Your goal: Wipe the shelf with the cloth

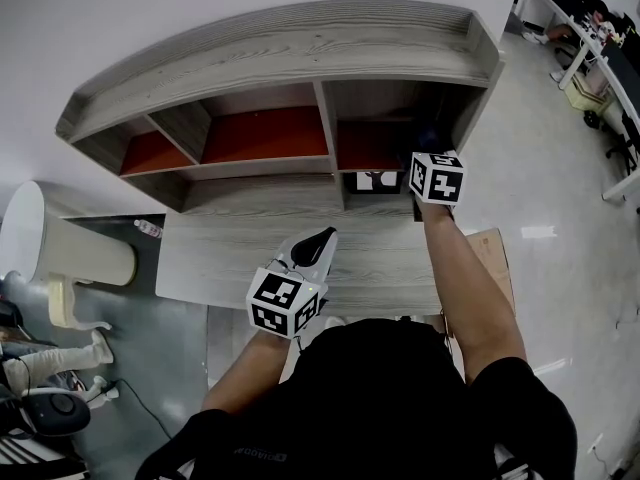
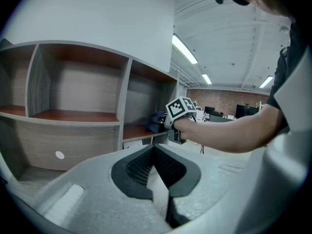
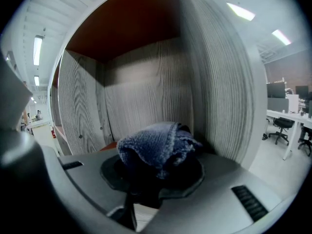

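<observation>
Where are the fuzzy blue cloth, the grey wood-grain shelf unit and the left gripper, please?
fuzzy blue cloth [image 3: 156,143]: right gripper view, bunched upper fold.
grey wood-grain shelf unit [image 1: 280,43]: head view, top board.
left gripper [image 2: 154,146]: left gripper view, between fingertips.

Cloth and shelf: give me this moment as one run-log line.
right tongs: shut on cloth | cloth: in rightmost compartment of shelf | left tongs: shut, empty, over desk
</observation>
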The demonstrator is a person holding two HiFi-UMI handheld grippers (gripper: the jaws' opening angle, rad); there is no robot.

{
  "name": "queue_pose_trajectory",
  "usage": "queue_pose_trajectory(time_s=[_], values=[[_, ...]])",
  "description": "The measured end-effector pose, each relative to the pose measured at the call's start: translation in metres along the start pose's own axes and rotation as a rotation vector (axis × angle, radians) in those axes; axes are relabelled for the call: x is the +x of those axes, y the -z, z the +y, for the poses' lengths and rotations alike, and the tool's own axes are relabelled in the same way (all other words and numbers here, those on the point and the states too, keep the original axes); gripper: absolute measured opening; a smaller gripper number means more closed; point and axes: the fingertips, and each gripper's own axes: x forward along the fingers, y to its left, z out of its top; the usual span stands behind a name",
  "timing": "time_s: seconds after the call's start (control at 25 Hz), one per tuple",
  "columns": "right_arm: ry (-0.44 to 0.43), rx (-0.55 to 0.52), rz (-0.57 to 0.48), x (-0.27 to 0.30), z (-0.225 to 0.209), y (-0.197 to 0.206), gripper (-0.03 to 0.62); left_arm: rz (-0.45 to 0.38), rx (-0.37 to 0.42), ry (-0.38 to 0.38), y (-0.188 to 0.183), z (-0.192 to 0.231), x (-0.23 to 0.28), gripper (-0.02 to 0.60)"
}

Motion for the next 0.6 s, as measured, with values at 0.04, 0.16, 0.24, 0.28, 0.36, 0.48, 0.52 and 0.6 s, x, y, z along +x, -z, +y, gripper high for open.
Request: queue_pose_trajectory(time_s=[0.04,0.16,0.24,0.28,0.36,0.48,0.52,0.6], values=[[-0.004,0.006,-0.003,-0.001,0.001,-0.002,0.103,0.0,0.0,0.001,0.0,0.0,0.0,0.009],[-0.013,0.017,-0.018,-0.004,0.003,-0.013,0.103,-0.001,0.003,0.009,0.0,-0.003,0.0,0.009],[-0.016,0.019,-0.029,-0.008,0.004,-0.023,0.103,-0.003,0.007,0.014,-0.001,-0.004,0.0,0.009],[-0.019,0.02,-0.035,-0.009,0.005,-0.028,0.103,-0.005,0.009,0.015,-0.002,-0.004,0.0,0.009],[-0.023,0.025,-0.045,-0.012,0.006,-0.038,0.103,-0.007,0.012,0.018,-0.003,-0.005,0.0,0.009],[-0.03,0.041,-0.058,-0.015,0.007,-0.051,0.103,-0.006,0.016,0.026,-0.004,-0.006,0.0,0.009],[-0.032,0.044,-0.062,-0.017,0.008,-0.055,0.103,-0.005,0.018,0.029,-0.005,-0.006,0.001,0.009],[-0.038,0.048,-0.069,-0.019,0.008,-0.061,0.103,-0.006,0.021,0.031,-0.005,-0.007,0.001,0.009]])
